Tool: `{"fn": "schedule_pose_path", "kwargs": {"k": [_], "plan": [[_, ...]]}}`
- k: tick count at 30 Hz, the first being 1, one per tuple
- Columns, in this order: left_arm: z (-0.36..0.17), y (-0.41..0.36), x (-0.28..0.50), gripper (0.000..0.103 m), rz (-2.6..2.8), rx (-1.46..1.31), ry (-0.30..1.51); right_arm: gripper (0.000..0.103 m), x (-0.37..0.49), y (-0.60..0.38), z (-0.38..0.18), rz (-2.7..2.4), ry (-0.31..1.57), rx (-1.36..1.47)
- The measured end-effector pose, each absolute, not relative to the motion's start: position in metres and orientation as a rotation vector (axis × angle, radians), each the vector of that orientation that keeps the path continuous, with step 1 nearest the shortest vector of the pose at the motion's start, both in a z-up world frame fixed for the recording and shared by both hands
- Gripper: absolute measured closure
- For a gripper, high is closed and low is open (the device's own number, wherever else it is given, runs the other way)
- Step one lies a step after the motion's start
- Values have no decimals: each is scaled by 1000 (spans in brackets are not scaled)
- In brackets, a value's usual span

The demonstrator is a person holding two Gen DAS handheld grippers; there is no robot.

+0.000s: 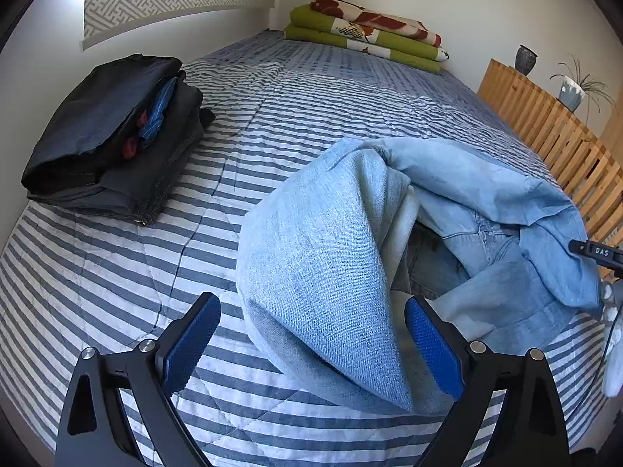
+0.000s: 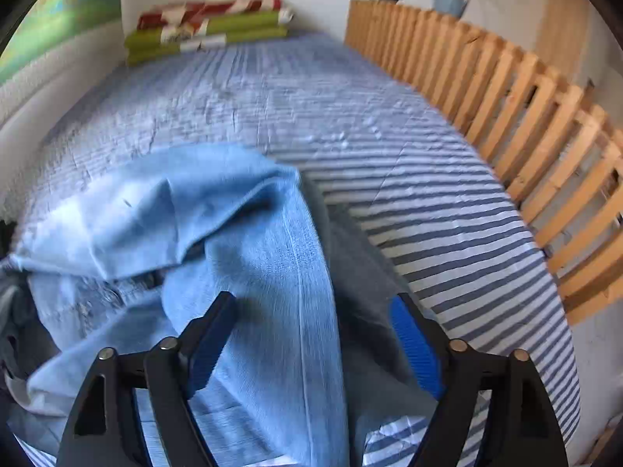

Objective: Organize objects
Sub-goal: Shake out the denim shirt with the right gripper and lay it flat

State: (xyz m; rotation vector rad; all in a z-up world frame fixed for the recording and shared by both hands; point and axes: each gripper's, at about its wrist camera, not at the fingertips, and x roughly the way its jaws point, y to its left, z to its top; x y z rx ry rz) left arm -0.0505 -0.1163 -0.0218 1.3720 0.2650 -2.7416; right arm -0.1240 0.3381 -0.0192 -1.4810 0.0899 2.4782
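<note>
- Now the jeans (image 1: pixel 323 257) are lying crumpled on the near part of the bed (image 1: pixel 272 109), one leg humped up in a rounded fold and the waist end bunching toward the slatted rail (image 1: pixel 545 124)
- Judging by the heap, the step in hand is laying the jeans out for folding; nothing is flattened yet
- The left gripper (image 1: pixel 311 344) is hovering with its jaws standing wide, the humped leg sitting between the pads, which are not pressing on it
- The right gripper (image 2: pixel 315 344) is likewise standing open over another denim leg, gripping nothing; that view is blurring
- Next, I think, each gripper is needing a hem or waistband edge to pinch, then a pull apart to spread the cloth
- Denim is looking pale, soft-worn and twill-ribbed; the bedcover is quilted with blue-white stripes
- A dark stack (image 1: pixel 113 136) is sitting folded well to the left, and green blankets (image 1: pixel 362 35) are piled at the far end
</note>
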Motion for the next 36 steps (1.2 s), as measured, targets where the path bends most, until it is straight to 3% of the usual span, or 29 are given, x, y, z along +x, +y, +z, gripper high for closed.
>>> {"fn": "schedule_pose_path", "kwargs": {"k": [1,2,3,5,8,12,20,26,28,29,30,36], "plan": [[-23,-117,-51,11,-2743,1374,258,23,-128,340,-28,2470,100,-1522],[-23,-119,-52,16,-2741,1380,255,31,-133,343,-34,2454,121,-1548],[-23,-122,-51,17,-2739,1385,254,63,-136,343,-37,2445,153,-1562],[-22,-126,-51,18,-2735,1376,262,95,-144,333,-33,2461,208,-1584],[-18,-139,-48,18,-2729,1351,293,97,-148,303,-1,2564,120,-1475],[-10,-155,-43,18,-2725,1318,344,98,-148,247,66,2798,206,-1415],[15,-205,-18,18,-2651,1136,395,98,-117,40,150,3279,114,-1483],[32,-314,23,18,-2440,937,533,96,-67,-96,124,3452,93,-1800],[31,-348,38,18,-2373,906,615,91,-58,-123,101,3411,-5,-1948],[31,-361,44,19,-2350,894,655,82,-57,-132,89,3375,-46,-2019],[30,-369,49,19,-2342,888,686,73,-55,-135,77,3342,-65,-2080],[28,-346,41,18,-2431,962,621,65,-36,-81,45,3267,-62,-2076]]}}
